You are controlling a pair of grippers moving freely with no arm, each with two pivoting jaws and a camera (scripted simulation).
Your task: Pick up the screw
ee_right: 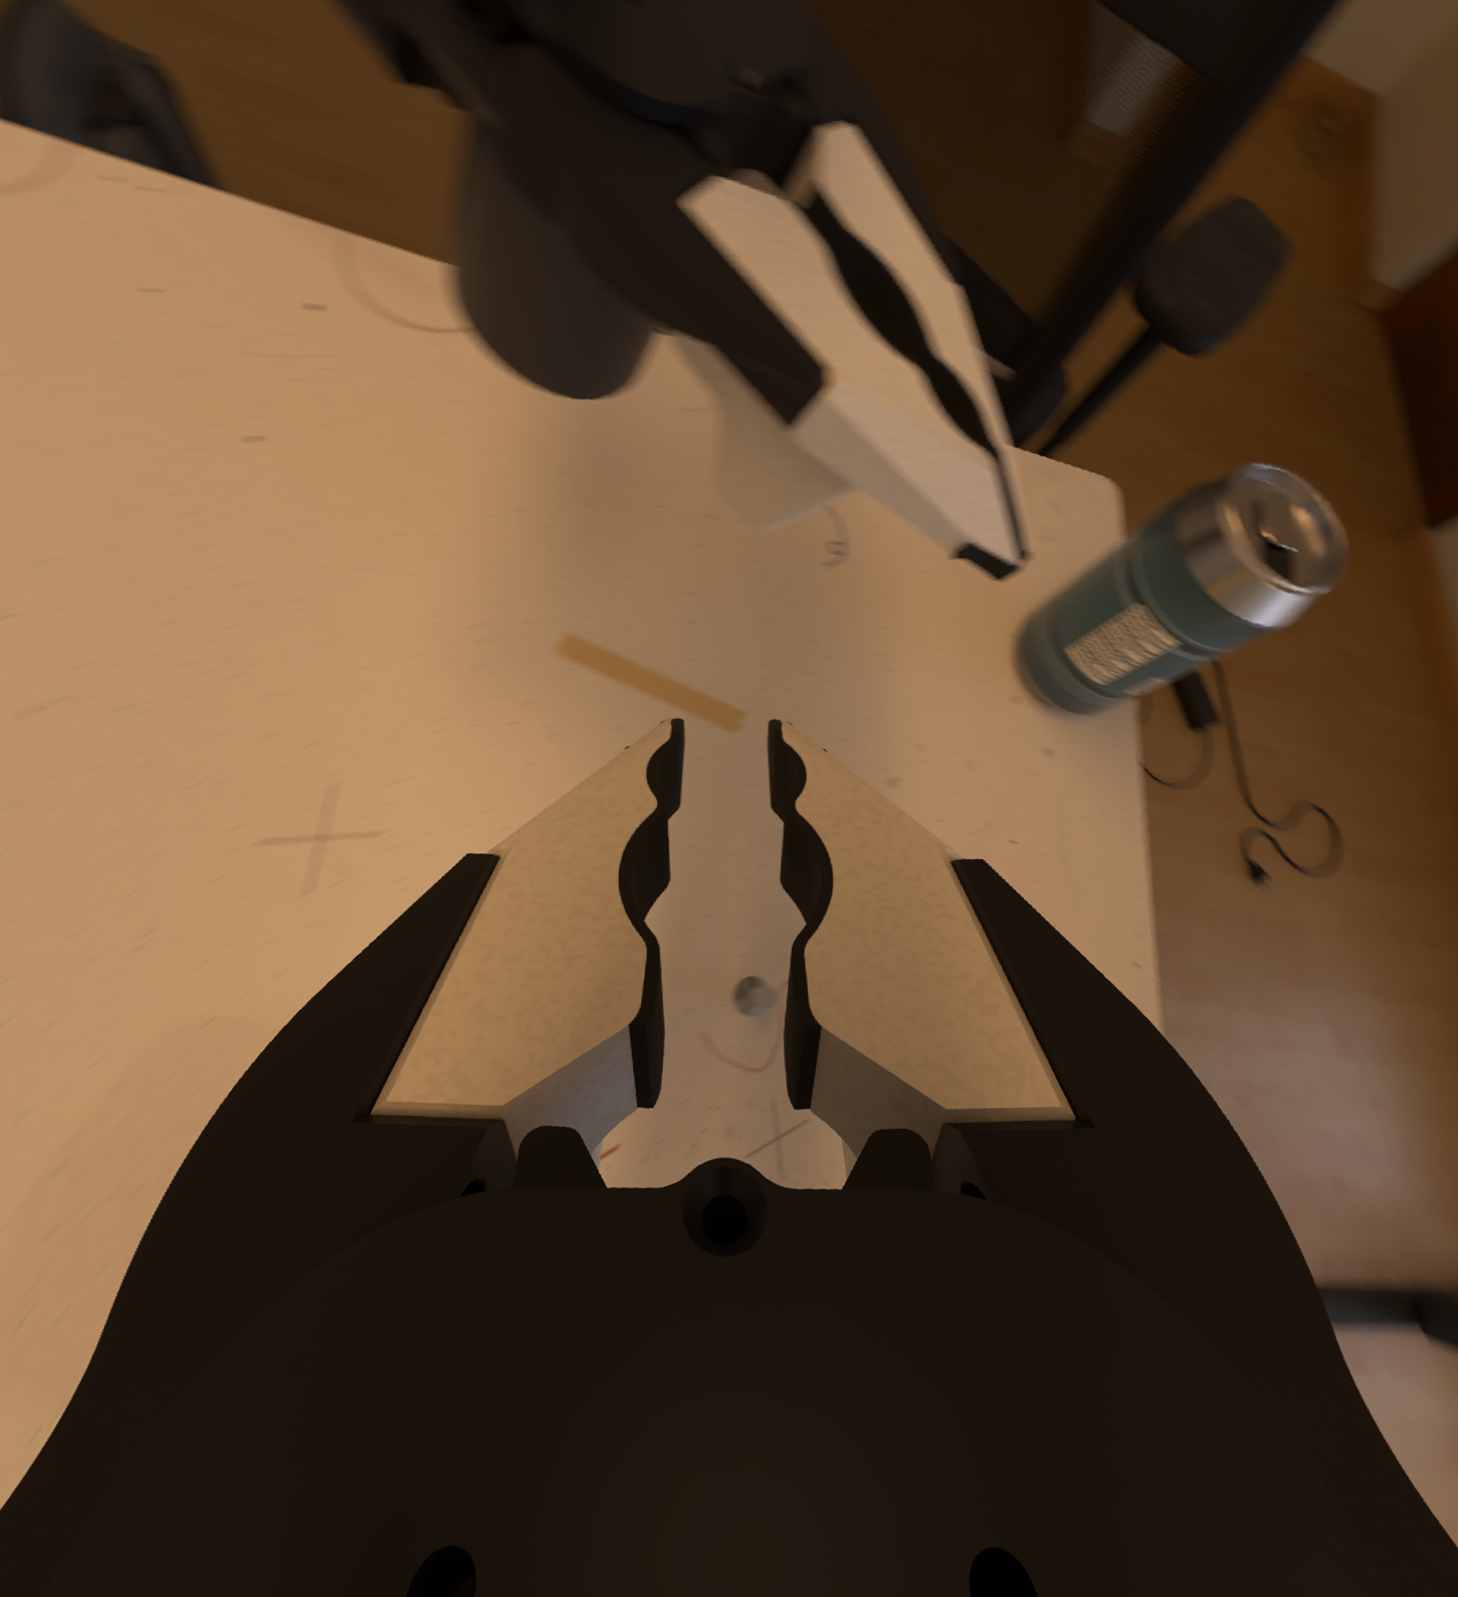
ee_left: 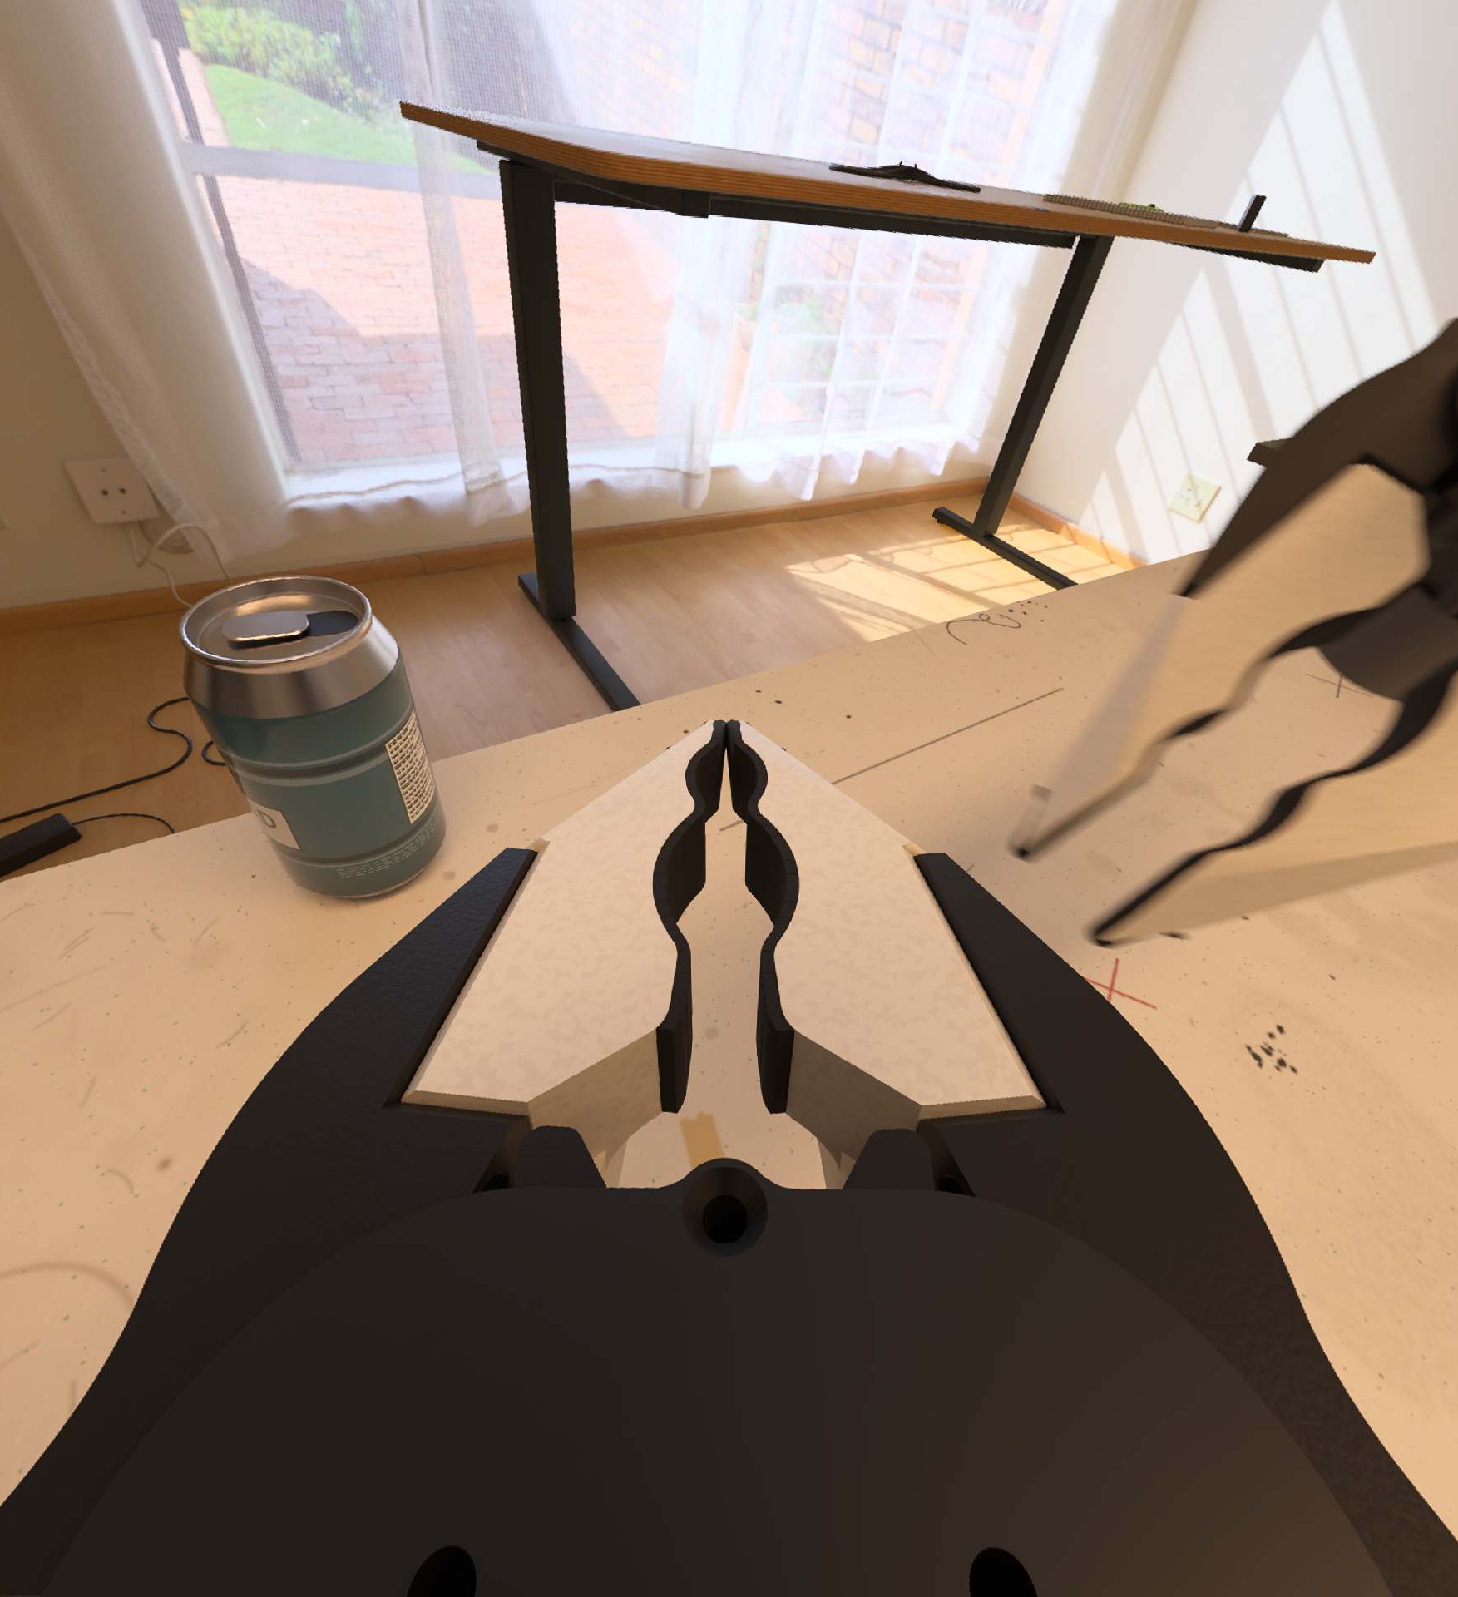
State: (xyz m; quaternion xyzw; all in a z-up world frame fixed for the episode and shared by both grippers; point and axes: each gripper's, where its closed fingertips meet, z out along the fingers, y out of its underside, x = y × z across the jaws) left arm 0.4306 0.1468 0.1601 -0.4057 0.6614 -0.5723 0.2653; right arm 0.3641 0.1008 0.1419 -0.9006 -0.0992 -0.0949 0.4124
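The screw (ee_right: 751,994) shows as a small grey round head on the pale table (ee_right: 189,518), beside a red mark. In the right wrist view it lies between my right gripper's fingers, close to the right-hand one, and below them. My right gripper (ee_right: 725,726) is open, empty and points down at the table. It also shows in the left wrist view (ee_left: 1062,894), tips just above a red cross; I cannot make out the screw there. My left gripper (ee_left: 725,730) is shut and empty, low over the table (ee_left: 189,1037). It also shows in the right wrist view (ee_right: 1002,553).
A teal and silver drink can (ee_left: 310,734) stands near the table's corner, left of my left gripper; it also shows in the right wrist view (ee_right: 1183,588). A tan tape strip (ee_right: 652,683) lies flat on the table. A second desk (ee_left: 794,173) stands by the window.
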